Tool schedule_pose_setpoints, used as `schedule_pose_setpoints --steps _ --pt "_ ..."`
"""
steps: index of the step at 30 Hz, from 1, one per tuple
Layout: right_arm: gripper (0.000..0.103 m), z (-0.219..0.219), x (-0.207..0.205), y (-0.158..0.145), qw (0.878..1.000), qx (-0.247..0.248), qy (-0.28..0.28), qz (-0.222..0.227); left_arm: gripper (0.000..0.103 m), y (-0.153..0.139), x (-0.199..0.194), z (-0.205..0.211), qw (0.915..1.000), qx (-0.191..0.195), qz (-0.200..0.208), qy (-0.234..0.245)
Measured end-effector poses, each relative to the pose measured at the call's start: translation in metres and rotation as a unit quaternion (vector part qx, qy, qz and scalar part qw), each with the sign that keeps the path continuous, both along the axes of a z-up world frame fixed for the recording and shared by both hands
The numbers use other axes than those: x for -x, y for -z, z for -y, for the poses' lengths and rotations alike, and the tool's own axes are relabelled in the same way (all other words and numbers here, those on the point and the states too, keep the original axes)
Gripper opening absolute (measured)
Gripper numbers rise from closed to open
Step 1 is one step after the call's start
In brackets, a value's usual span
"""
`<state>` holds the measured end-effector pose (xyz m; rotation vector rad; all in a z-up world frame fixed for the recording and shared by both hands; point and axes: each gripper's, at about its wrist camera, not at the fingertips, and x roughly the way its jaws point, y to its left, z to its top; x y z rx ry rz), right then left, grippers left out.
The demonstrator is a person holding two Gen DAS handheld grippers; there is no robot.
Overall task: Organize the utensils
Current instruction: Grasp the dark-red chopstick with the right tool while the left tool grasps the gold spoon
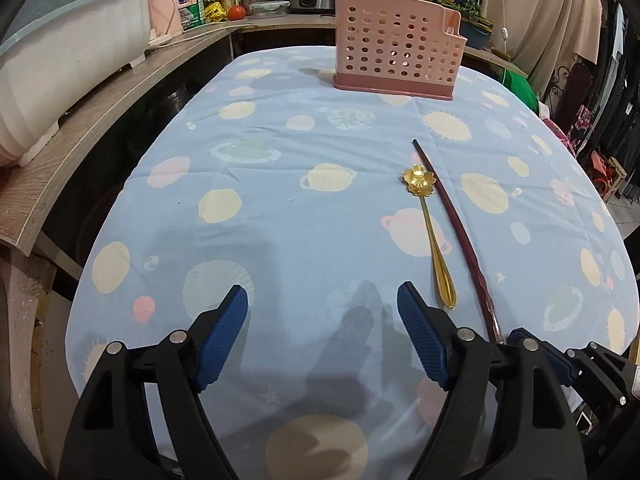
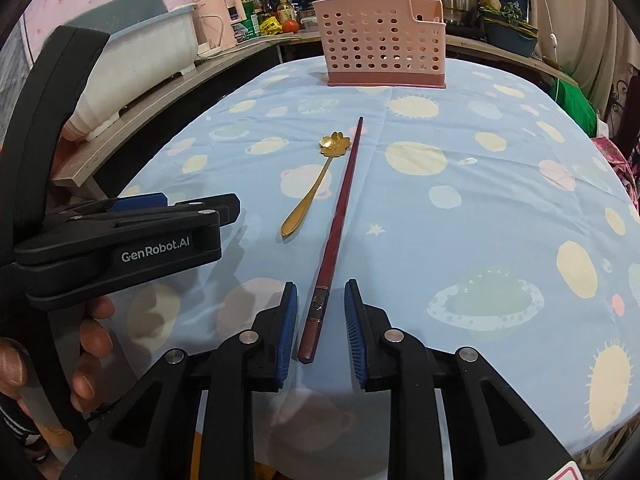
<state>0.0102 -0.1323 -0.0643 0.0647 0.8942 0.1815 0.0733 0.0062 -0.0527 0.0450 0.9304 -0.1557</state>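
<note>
Chopstick (image 2: 338, 216) is lying on the desk (image 2: 480, 168) between the right tongs (image 2: 321, 296), whose pads are standing apart and not yet pinching it. Left tongs (image 1: 322, 300) are hanging spread over bare cloth, with the gold spoon (image 1: 430, 232) at their one o'clock. A skewed squeeze risks flicking the thin stick into the spoon alongside. Count: one chopstick, one spoon, one pink caddy (image 2: 380, 40) waiting at twelve o'clock.

in the left wrist view the near end of the chopstick (image 1: 448, 224) is hidden behind the right claw (image 1: 532, 354). the basket (image 2: 380, 40) hides its own contents. labels on the far bottles (image 2: 276, 10) are too small to read.
</note>
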Motion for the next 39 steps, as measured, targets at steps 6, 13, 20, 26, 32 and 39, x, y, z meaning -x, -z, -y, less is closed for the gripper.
schedule_pose_setpoints --steps 6,13,20,26,32,39 --pt "0.008 0.008 -0.001 0.001 1.000 -0.005 0.014 0.001 0.078 0.002 0.001 0.002 1.0000 0.002 -0.004 0.003" --pt "0.007 0.016 -0.001 0.001 0.999 -0.009 0.032 0.006 0.086 0.002 0.004 0.008 0.9999 0.003 -0.001 0.011" --pt "0.007 0.038 -0.002 0.001 0.997 -0.017 0.070 0.011 0.087 0.003 0.003 0.021 0.9995 0.011 -0.006 0.030" --pt "0.007 0.043 -0.001 0.002 0.997 -0.022 0.075 0.009 0.087 0.008 -0.002 0.042 0.9982 0.018 -0.011 0.056" --pt "0.007 0.045 -0.001 0.002 0.997 -0.027 0.075 0.009 0.072 0.013 -0.003 0.051 0.9978 0.017 -0.012 0.063" --pt "0.007 0.044 -0.001 0.002 0.997 -0.028 0.074 0.010 0.044 0.010 -0.003 0.053 0.9970 0.026 -0.008 0.073"
